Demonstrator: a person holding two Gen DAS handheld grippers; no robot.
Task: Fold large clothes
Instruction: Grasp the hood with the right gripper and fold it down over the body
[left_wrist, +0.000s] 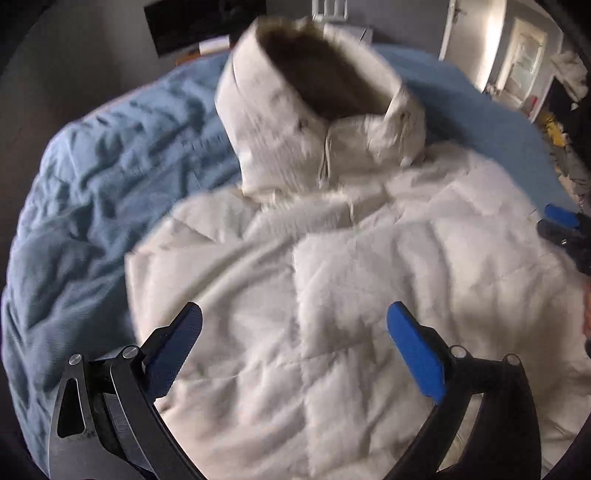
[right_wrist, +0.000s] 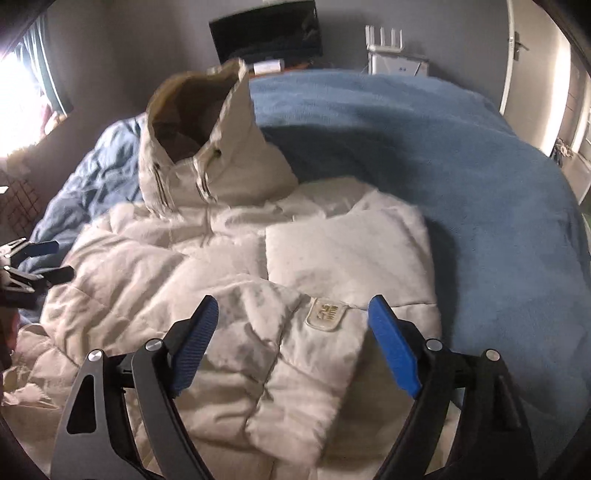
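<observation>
A white puffy hooded jacket (left_wrist: 332, 266) lies front-up on a blue bed, and it also shows in the right wrist view (right_wrist: 229, 266). Its hood (left_wrist: 314, 96) stands up at the far end, dark brown inside; the hood shows in the right wrist view too (right_wrist: 199, 140). A sleeve with a small logo patch (right_wrist: 325, 314) is folded across the body. My left gripper (left_wrist: 293, 314) is open above the jacket's body and holds nothing. My right gripper (right_wrist: 293, 306) is open above the folded sleeve and holds nothing. Each gripper shows at the edge of the other's view (left_wrist: 565, 229) (right_wrist: 40, 262).
The blue bed cover (right_wrist: 443, 155) spreads wide to the right and a rumpled blue quilt (left_wrist: 92, 177) lies left. A dark screen (right_wrist: 266, 33) and a white router (right_wrist: 395, 55) stand past the bed's far end. A door (left_wrist: 517, 62) and clutter are at the right.
</observation>
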